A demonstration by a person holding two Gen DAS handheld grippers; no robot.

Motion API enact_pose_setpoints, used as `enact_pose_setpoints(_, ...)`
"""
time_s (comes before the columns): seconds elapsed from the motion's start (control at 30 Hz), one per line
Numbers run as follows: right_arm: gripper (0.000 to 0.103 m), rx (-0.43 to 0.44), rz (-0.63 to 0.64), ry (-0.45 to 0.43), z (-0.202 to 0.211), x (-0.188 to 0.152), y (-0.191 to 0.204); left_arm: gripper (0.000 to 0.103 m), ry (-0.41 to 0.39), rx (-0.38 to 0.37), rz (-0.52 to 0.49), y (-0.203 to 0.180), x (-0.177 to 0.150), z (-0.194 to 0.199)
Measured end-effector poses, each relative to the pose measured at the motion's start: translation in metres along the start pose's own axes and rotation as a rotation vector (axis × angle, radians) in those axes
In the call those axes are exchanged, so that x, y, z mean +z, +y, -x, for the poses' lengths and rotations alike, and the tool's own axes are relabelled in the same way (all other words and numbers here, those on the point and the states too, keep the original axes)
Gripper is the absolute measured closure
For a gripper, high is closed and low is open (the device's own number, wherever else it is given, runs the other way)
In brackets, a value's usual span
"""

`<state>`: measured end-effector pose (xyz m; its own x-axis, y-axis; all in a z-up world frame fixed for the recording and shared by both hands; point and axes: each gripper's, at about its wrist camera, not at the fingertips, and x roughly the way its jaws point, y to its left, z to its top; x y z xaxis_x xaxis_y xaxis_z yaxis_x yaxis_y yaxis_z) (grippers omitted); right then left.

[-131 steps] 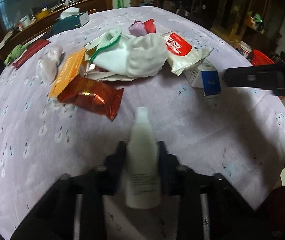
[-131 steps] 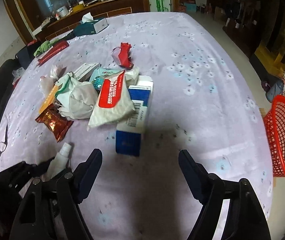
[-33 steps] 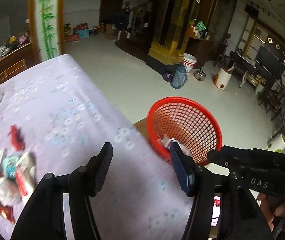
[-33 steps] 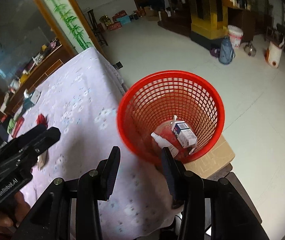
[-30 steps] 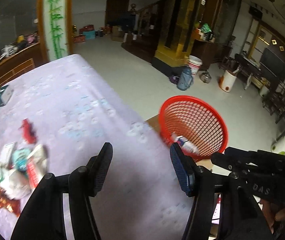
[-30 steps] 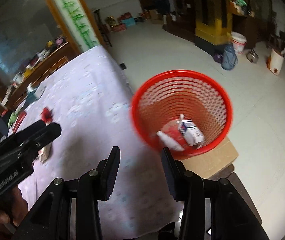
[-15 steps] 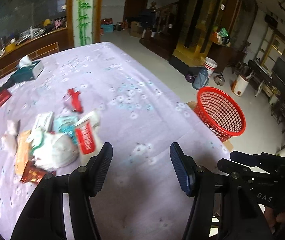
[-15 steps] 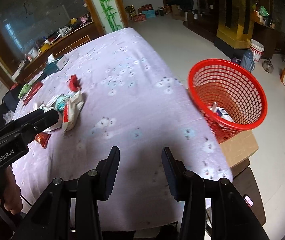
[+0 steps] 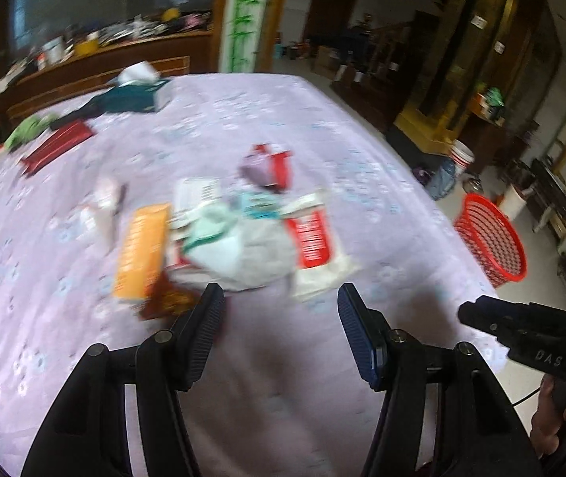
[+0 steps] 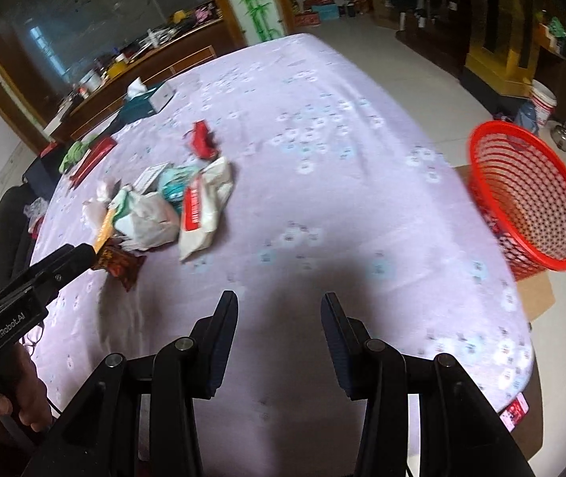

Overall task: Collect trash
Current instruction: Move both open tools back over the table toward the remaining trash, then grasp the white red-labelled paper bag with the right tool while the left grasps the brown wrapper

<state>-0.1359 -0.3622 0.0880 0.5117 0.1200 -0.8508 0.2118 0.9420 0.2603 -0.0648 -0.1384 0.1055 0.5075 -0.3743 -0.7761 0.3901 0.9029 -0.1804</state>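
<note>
While both grippers, left gripper (image 9: 279,320) and right gripper (image 10: 279,328), are hanging spread and empty, you are lining up the nearest wet-wipe pack (image 10: 199,210).

Lilac tablecloth (image 10: 322,183) with pale flower print — red mesh basket (image 10: 529,202), orange packet (image 9: 141,252).

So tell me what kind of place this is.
Likely a large room in a home, perhaps a dining area: a big table under a floral cloth, a cluttered wooden sideboard, and a red basket beside the table.
</note>
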Motion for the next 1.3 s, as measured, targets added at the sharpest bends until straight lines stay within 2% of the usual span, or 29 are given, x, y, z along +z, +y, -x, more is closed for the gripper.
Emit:
enact_pose_setpoints(0.23,0.056,0.054,0.028,0.039,-0.033,0.018,0.029,0.045,0.032,0.062,0.103,0.07,-0.008,-0.004)
enact_pose_setpoints(0.37,0.057,0.063,0.022,0.061,-0.06,0.038,0.037,0.045,0.056,0.053,0.145,0.092,-0.007,-0.009)
enact_pose_setpoints(0.73,0.057,0.075,0.024,0.118,-0.127,0.073,0.059,0.045,0.072,0.022,0.118,0.097,-0.01,-0.016)
enact_pose_setpoints(0.77,0.059,0.086,0.022,0.125,-0.131,0.074,0.06,0.045,0.072,0.013,0.121,0.097,-0.01,-0.016)
enact_pose_setpoints(0.8,0.065,0.101,0.016,0.129,-0.135,0.074,0.06,0.045,0.074,0.002,0.124,0.096,-0.009,-0.018)
enact_pose_setpoints(0.83,0.079,0.122,0.007,0.134,-0.137,0.073,0.06,0.045,0.076,-0.003,0.123,0.095,-0.008,-0.02)
enact_pose_setpoints(0.87,0.084,0.13,-0.001,0.127,-0.136,0.073,0.059,0.045,0.081,-0.007,0.122,0.093,-0.008,-0.024)
enact_pose_setpoints(0.93,0.089,0.131,0.012,0.107,-0.129,0.072,0.06,0.045,0.094,-0.012,0.124,0.091,-0.007,-0.031)
enact_pose_setpoints(1.17,0.089,0.081,0.069,0.02,-0.079,0.053,0.046,0.045,0.143,-0.041,0.179,0.085,-0.01,-0.061)
enact_pose_setpoints(1.3,0.089,0.085,0.06,0.007,-0.058,0.041,0.035,0.06,0.157,-0.062,0.203,0.079,-0.011,-0.077)
